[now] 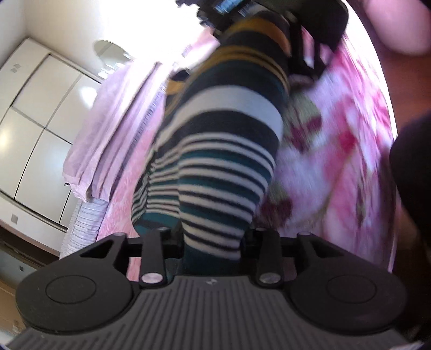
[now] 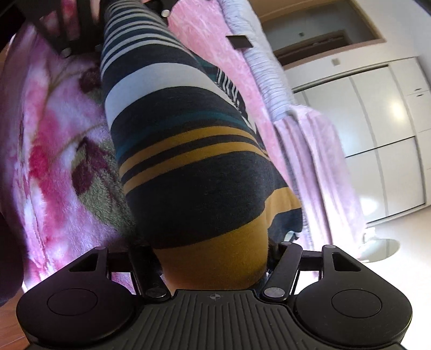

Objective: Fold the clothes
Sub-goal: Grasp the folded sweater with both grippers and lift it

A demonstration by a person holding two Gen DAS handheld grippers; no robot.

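A striped knit garment (image 1: 215,150), with navy, white, teal and mustard bands, is stretched in the air between my two grippers above a bed. My left gripper (image 1: 212,247) is shut on its narrow-striped end; the fingertips are hidden by the cloth. My right gripper (image 2: 215,258) is shut on its mustard end (image 2: 215,258), fingertips also hidden. In the left wrist view the right gripper (image 1: 272,18) shows at the top, holding the far end. In the right wrist view the left gripper (image 2: 80,29) shows at the top left.
A pink floral fleece blanket (image 1: 336,150) covers the bed (image 2: 48,161) below. A folded pale lilac blanket (image 1: 107,129) lies along the bed's far side. White wardrobe doors (image 1: 40,121) stand beyond the bed. A dark sleeve (image 1: 412,167) shows at right.
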